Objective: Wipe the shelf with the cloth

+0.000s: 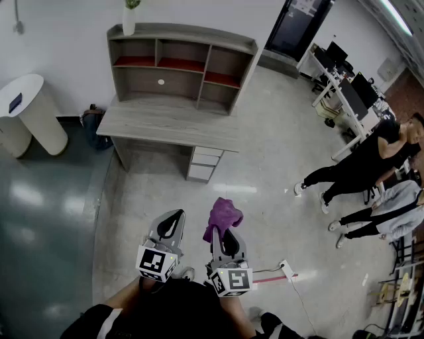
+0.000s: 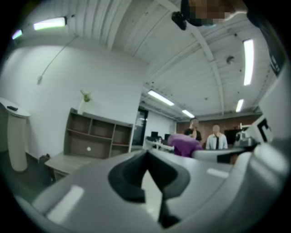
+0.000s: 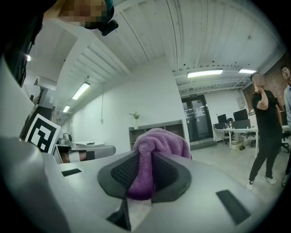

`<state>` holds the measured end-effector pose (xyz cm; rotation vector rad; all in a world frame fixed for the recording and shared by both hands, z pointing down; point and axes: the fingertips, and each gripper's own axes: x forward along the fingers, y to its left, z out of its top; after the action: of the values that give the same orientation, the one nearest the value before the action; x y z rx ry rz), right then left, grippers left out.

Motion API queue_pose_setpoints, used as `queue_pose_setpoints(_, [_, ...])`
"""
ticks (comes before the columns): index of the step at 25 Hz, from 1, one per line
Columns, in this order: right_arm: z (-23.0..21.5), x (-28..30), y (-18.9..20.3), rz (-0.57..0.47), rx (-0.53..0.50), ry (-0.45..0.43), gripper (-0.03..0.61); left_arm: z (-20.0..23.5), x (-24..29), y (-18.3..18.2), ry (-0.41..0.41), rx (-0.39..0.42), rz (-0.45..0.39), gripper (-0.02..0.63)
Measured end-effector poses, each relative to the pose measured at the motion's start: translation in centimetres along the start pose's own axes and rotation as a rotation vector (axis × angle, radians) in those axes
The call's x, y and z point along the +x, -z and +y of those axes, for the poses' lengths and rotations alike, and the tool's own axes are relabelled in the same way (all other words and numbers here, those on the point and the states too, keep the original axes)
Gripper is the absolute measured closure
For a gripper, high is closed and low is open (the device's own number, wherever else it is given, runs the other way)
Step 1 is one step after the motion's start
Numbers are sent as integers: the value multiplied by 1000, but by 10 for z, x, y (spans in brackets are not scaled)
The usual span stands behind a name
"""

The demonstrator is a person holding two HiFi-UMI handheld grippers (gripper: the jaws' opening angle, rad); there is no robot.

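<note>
A grey wooden desk [image 1: 169, 122] with an open shelf unit [image 1: 179, 66] on top stands against the far wall, well ahead of both grippers. My right gripper [image 1: 224, 233] is shut on a purple cloth [image 1: 223, 216], which bunches up above the jaws. In the right gripper view the purple cloth [image 3: 153, 154] is pinched between the dark pads, with the shelf unit [image 3: 157, 127] small behind it. My left gripper [image 1: 171, 226] is held beside it with its jaws together and nothing between them. The left gripper view shows the shelf unit [image 2: 97, 136] far off.
A white vase [image 1: 128, 18] stands on the shelf unit's top. A white rounded stand [image 1: 30, 112] is at the left wall, a dark bag [image 1: 93, 119] beside the desk. Two people [image 1: 371, 172] and office desks [image 1: 344, 86] are at the right. A power strip [image 1: 286, 268] lies on the floor.
</note>
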<state>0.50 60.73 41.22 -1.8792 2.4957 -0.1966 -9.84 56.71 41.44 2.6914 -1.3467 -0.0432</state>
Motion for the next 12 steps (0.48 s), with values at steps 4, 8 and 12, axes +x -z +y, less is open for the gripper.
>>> queue_pose_setpoints(4, [0, 0, -2, -4, 3, -3, 509, 0, 0, -1, 0, 2, 0, 611])
queue_pose_setpoints(8, [-1, 0, -2, -6, 7, -8, 509, -2, 2, -1, -3, 0, 3, 611])
queue_pose_setpoints(12, [-9, -5, 0, -6, 18, 0, 509, -9, 4, 0, -1, 5, 0, 611])
